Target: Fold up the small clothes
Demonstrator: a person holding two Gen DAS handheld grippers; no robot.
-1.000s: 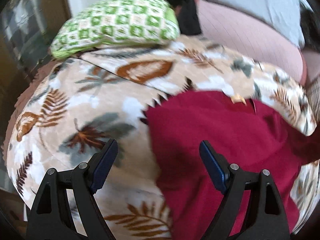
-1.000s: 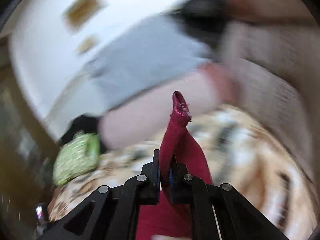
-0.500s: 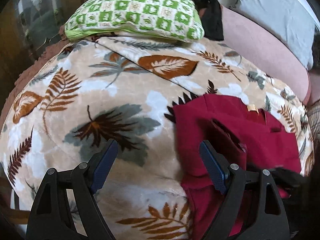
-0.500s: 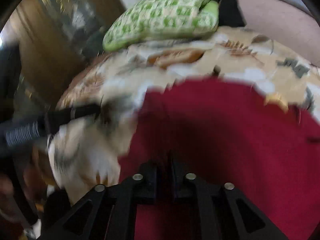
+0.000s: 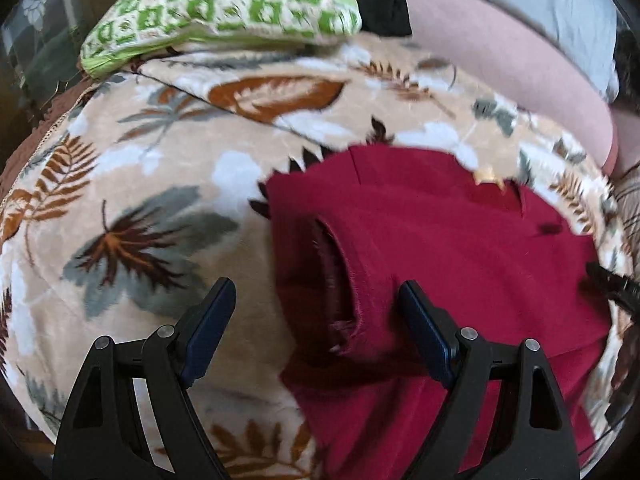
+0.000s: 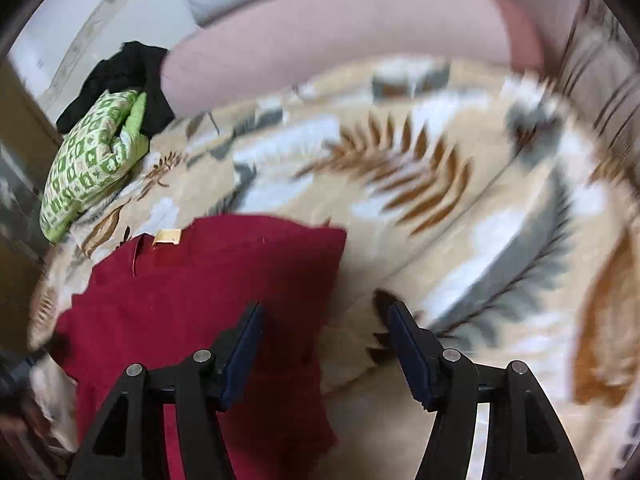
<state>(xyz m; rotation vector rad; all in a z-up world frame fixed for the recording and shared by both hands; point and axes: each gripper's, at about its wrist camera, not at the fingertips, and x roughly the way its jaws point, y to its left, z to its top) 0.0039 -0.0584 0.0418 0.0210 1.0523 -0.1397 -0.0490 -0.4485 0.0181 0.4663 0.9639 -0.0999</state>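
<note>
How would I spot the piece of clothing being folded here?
Find the leaf-print blanket spread over the bed. On it lies the dark red garment, with a small tan label at its far edge; it is the only plain, solid-coloured cloth lying on the blanket.

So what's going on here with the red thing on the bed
A person is folding a small dark red garment on a leaf-print blanket, using a handheld claw in each hand. The garment lies spread on the blanket. The left claw is open, hovering over the garment's left edge by an armhole-like opening. The right claw is open too, over its right edge. Neither grips any cloth. A green patterned pillow lies at the far end.
</note>
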